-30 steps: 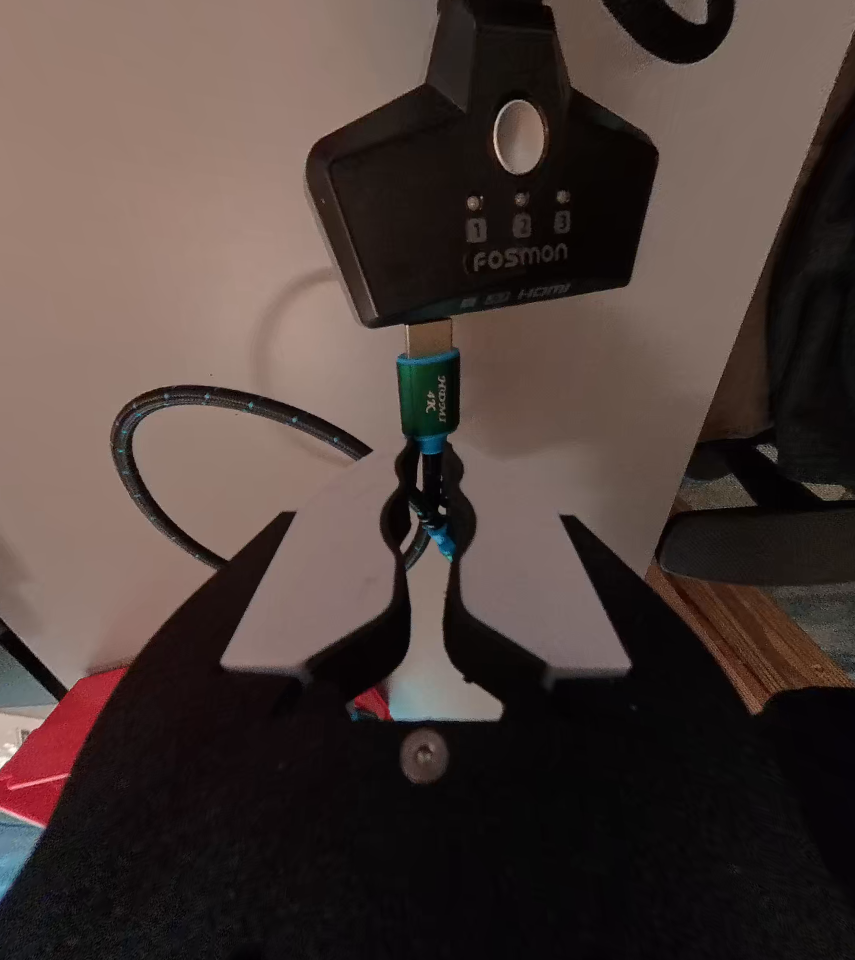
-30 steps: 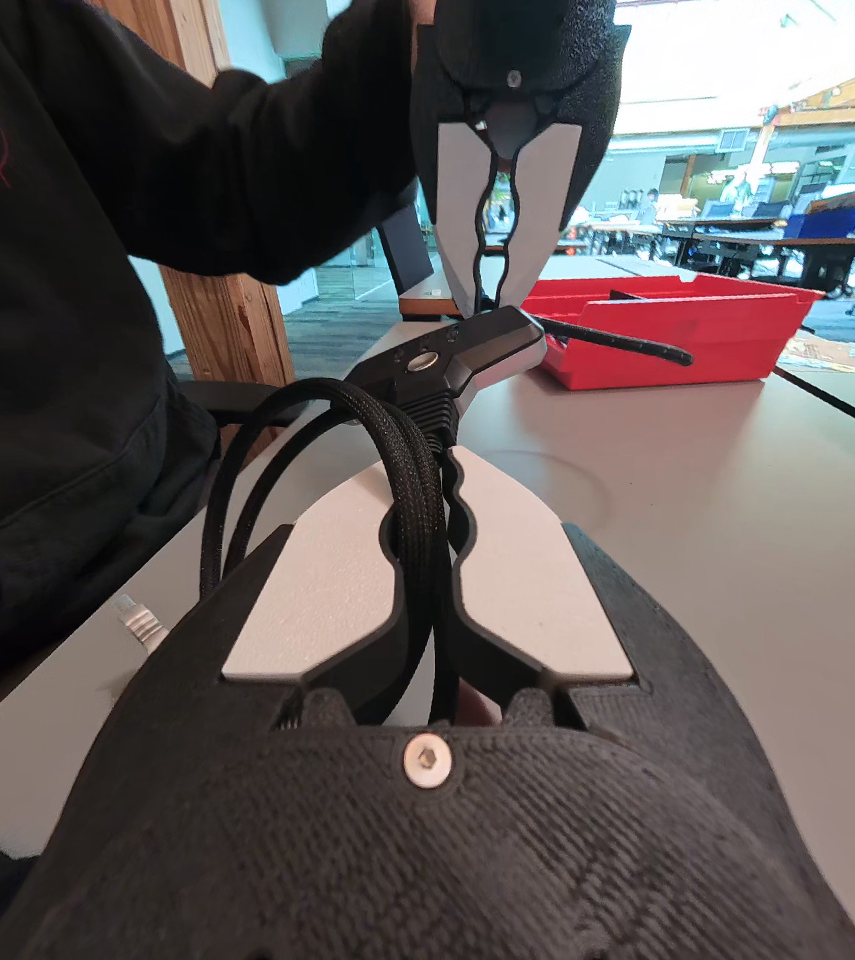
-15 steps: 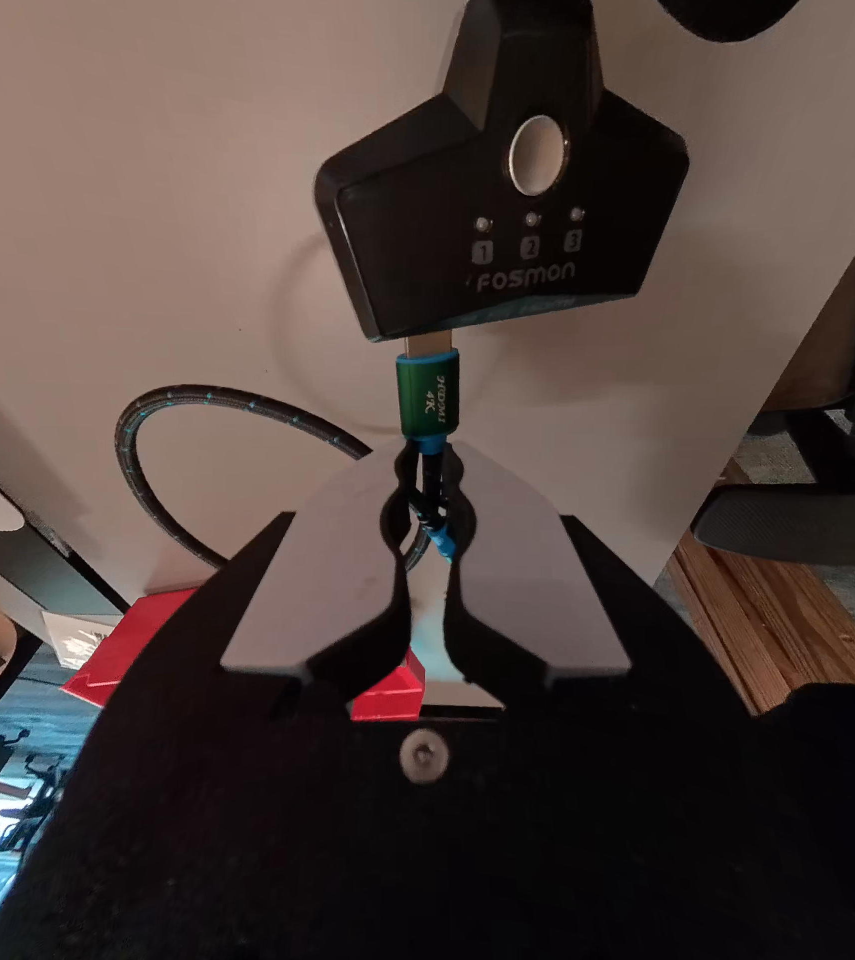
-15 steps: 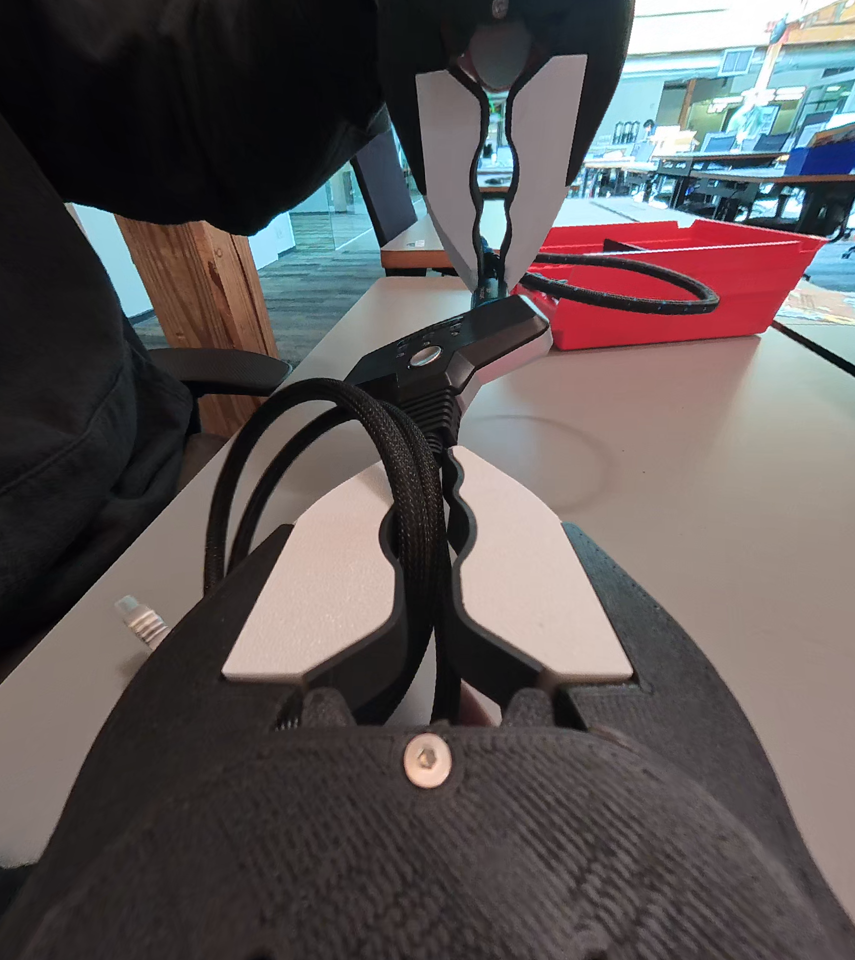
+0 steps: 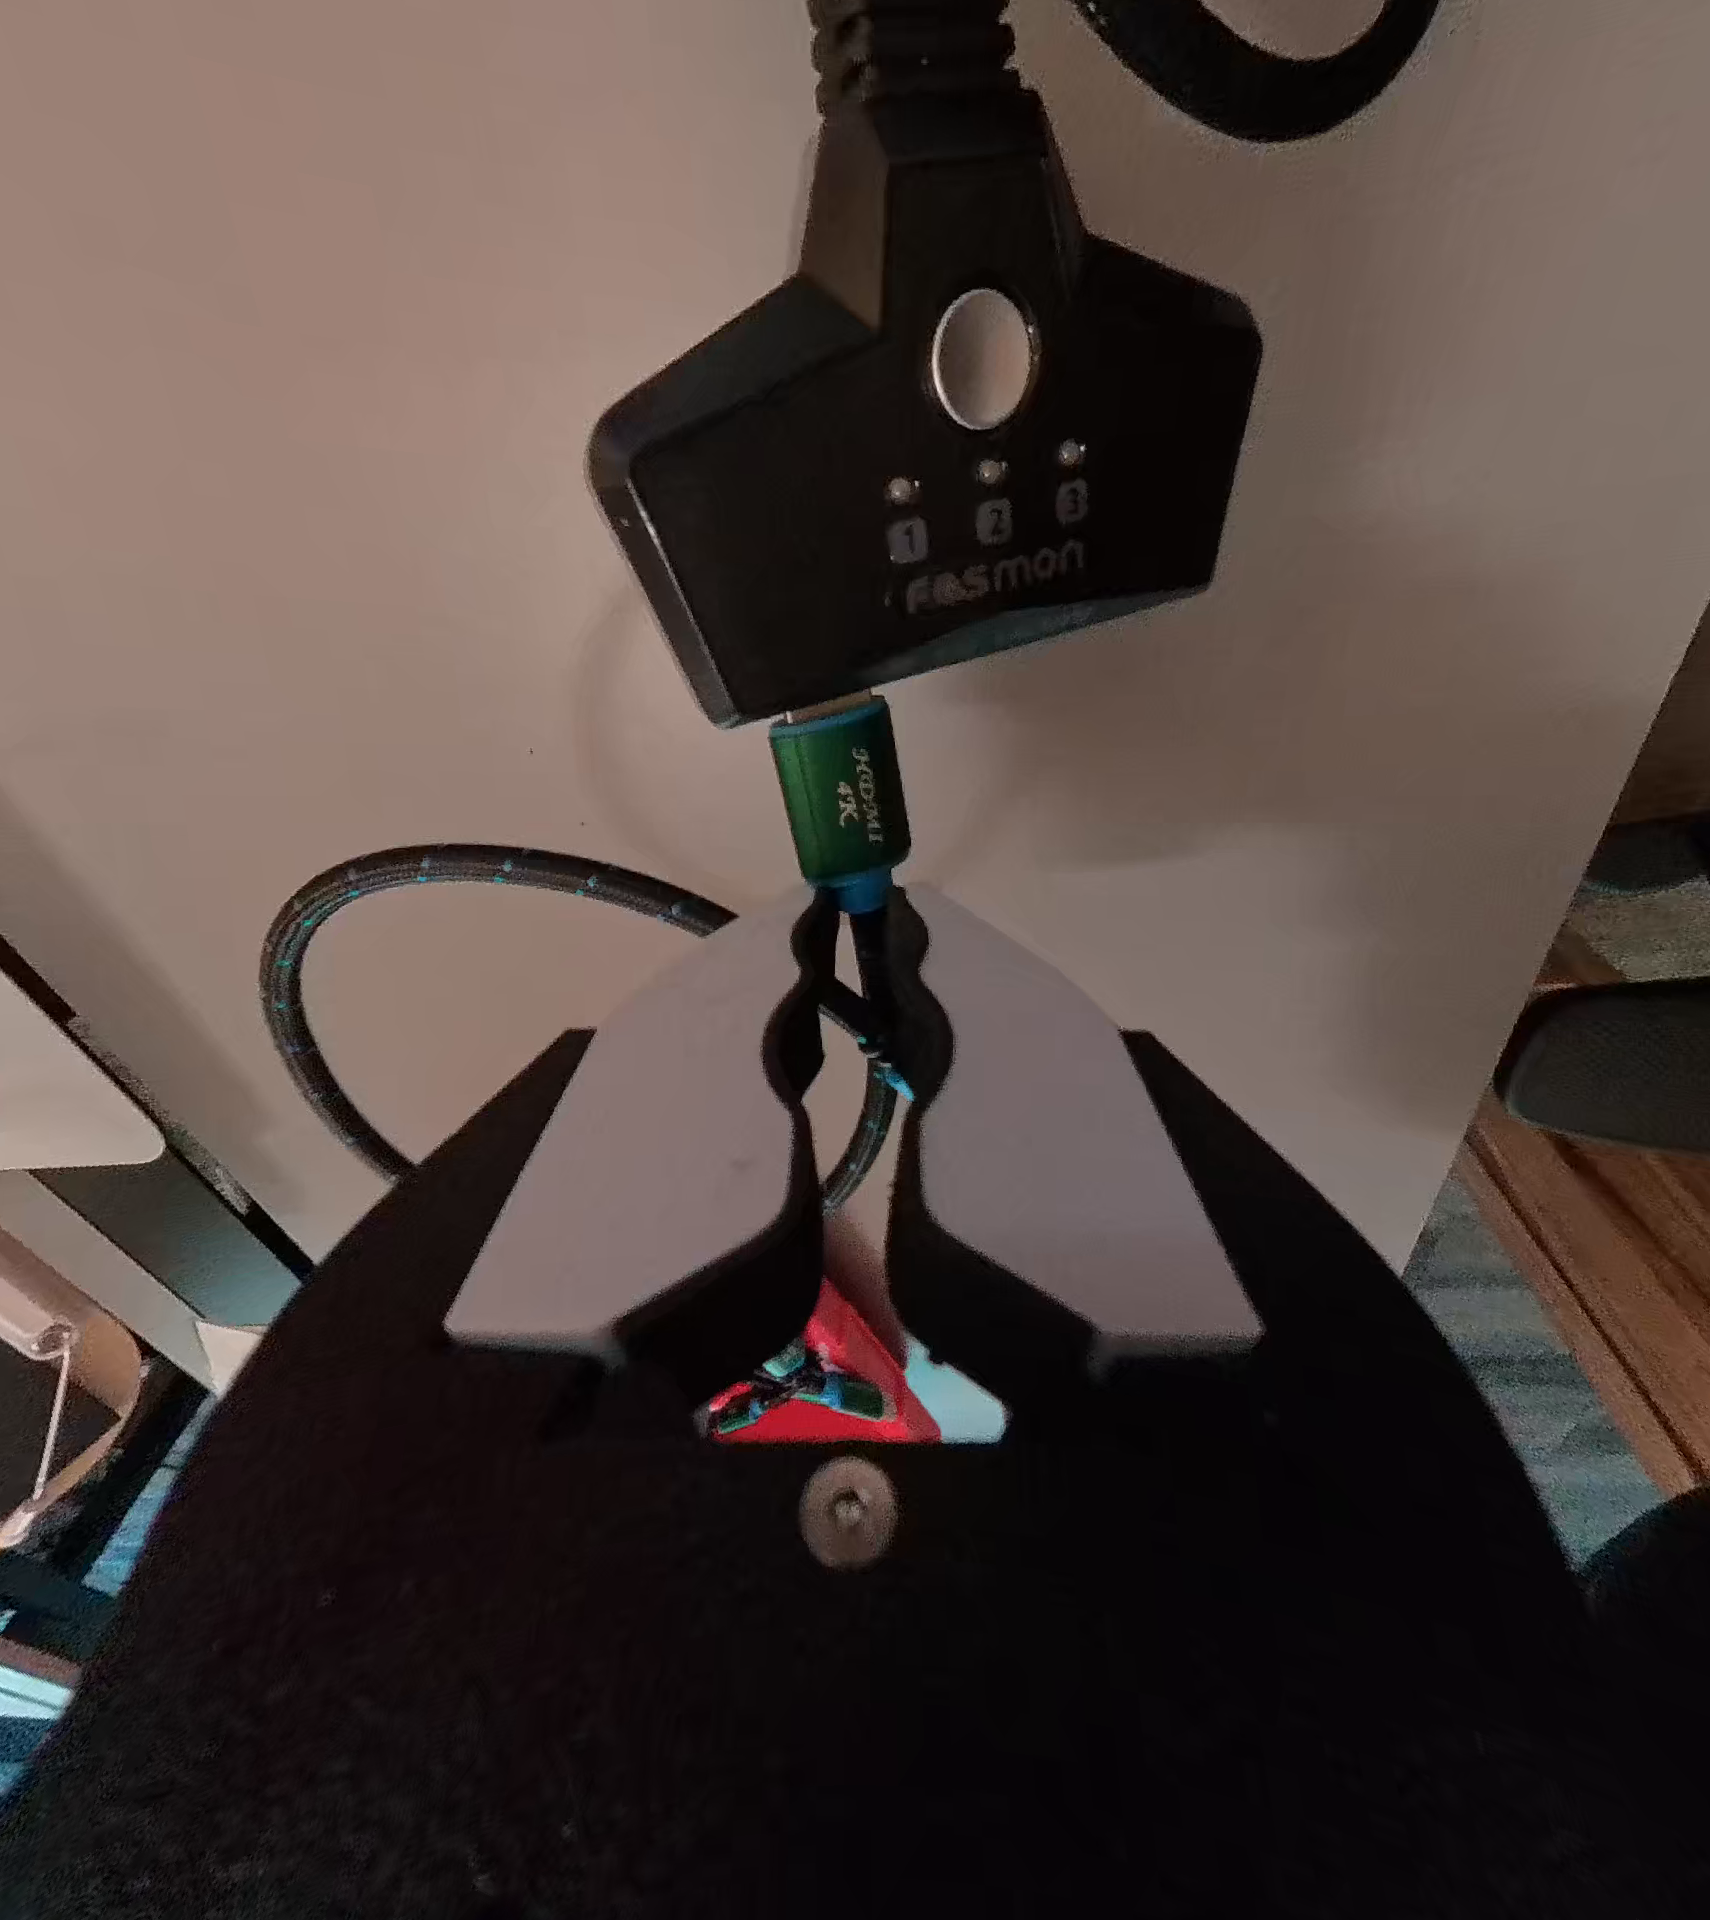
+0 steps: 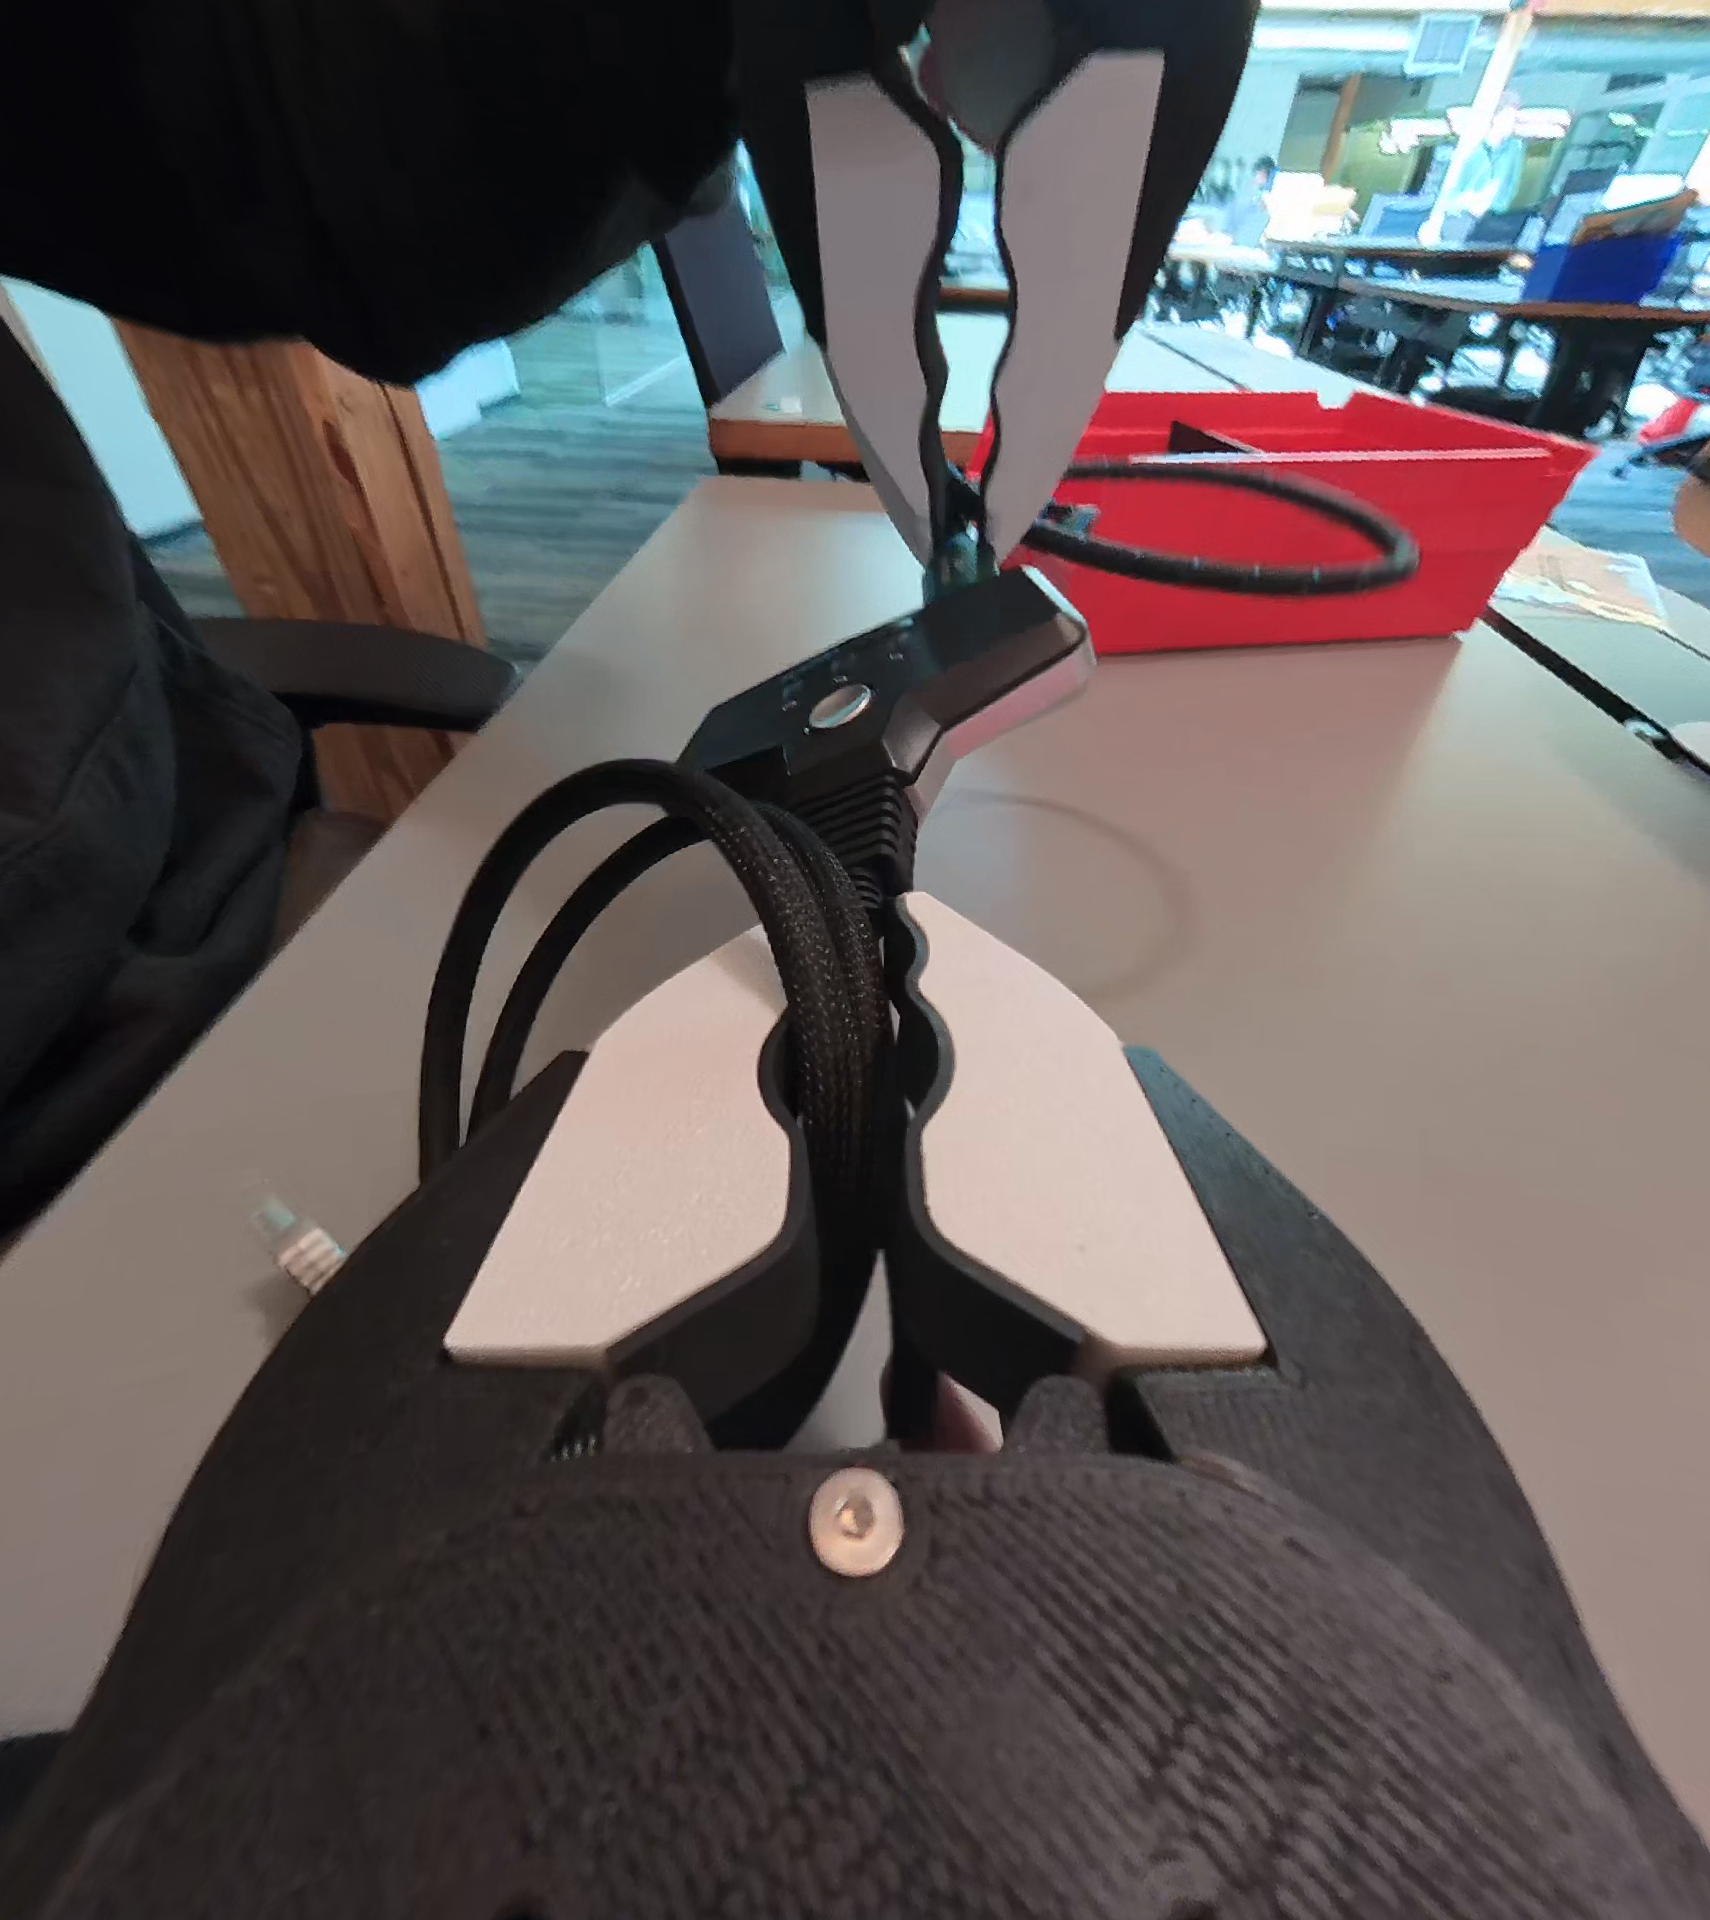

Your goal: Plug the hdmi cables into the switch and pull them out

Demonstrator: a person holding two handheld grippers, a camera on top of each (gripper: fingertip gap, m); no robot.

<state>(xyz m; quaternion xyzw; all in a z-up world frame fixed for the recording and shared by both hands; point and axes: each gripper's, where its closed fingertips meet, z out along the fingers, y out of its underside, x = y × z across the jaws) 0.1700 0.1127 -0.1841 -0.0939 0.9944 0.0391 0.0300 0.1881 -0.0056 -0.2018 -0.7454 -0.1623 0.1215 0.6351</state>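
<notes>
The black HDMI switch [image 5: 924,499] lies on the white table [image 5: 311,416]. A green HDMI plug [image 5: 840,810] sits in its leftmost port with a sliver of metal showing. My left gripper [image 5: 856,904] is shut on the braided black-and-teal cable [image 5: 331,914] just behind the plug. In the right wrist view the switch [image 6: 892,696] has its far end tilted up, under the left gripper [image 6: 960,540]. My right gripper [image 6: 835,920] is shut on the switch's own black braided cable [image 6: 820,997], which loops to the left.
A red bin [image 6: 1350,582] stands on the table [image 6: 1402,987] behind the switch, and the teal cable loops in front of it. A small white connector [image 6: 295,1242] lies at the near left. A wooden post [image 6: 311,499] and a chair [image 6: 383,665] stand off the table's left edge.
The green plug has gone deeper into the switch, with less metal showing. The left gripper has swung higher over the switch, and the cable loop has moved out in front of the red bin.
</notes>
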